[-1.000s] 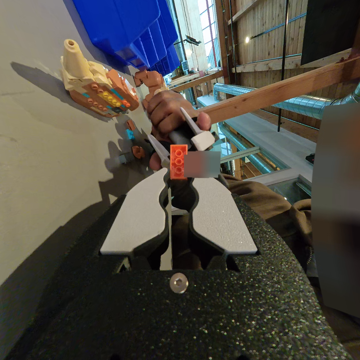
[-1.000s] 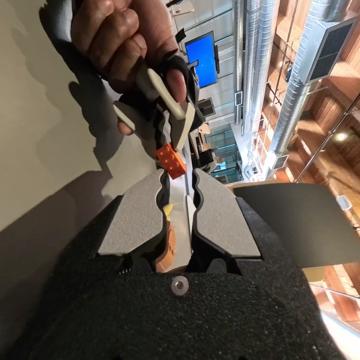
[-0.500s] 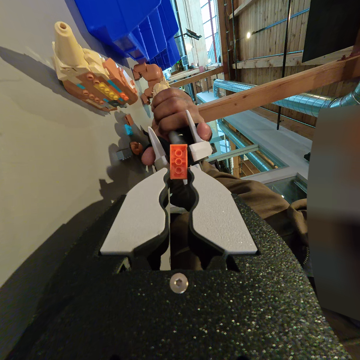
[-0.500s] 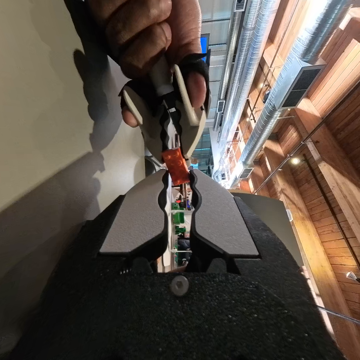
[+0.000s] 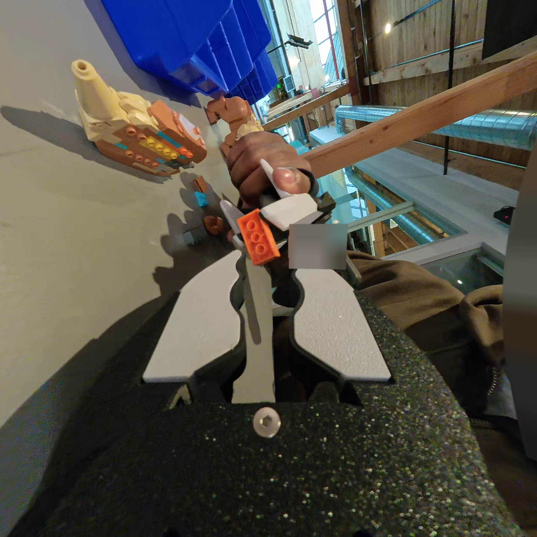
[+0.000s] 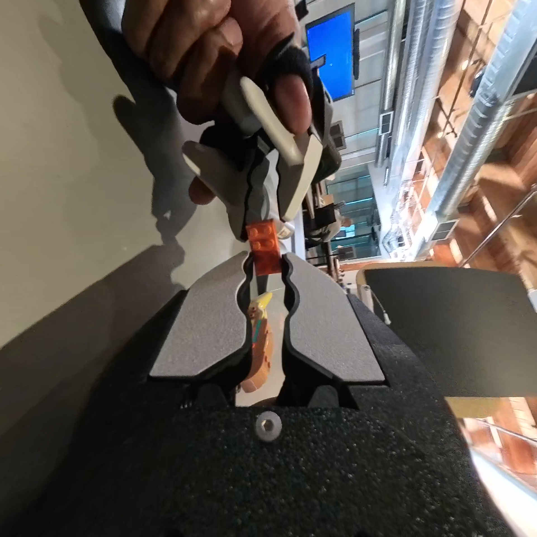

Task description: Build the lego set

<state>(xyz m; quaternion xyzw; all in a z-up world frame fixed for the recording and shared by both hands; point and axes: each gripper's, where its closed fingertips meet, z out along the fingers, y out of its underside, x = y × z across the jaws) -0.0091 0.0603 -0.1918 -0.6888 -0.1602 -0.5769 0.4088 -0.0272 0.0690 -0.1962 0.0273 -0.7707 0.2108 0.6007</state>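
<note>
Grey tabletop (image 5: pixel 72 232) forms the work surface; blue bins (image 5: pixel 189 37) stand along its far edge, with wooden walls and metal ducting behind. The partly built model (image 5: pixel 139 139), in cream and brown with a yellow stud row, sits on the table near the bins. Several loose pieces (image 5: pixel 200 199) lie just beside it.

**Current state**
- The orange brick (image 6: pixel 263 247) is held in the air, clear of the table and well apart from the model.
- The right gripper (image 6: pixel 266 258) is closed on the brick: both fingertips press its side faces at the lower end, and the studs face the right wrist camera.
- The left gripper (image 5: pixel 268 263) is spread wide and holds nothing. The brick sits just past its fingertips, tilted. Whether one tip touches the brick cannot be determined.

**Step in hand (judged):** transfer of the brick between the grippers, ahead of placing it on the model.

**Procedure**
1. Keep firm pressure with the right gripper. The grip covers only the brick's end, so the brick can pivot.
2. Draw the left gripper straight back, clear of the brick, without brushing it.
3. Level the brick before approaching the model, with its studs facing away from the model.
4. Align over the open studs, then press squarely.
5. Use the left gripper to steady the model, which is likely to slide under load.
</note>
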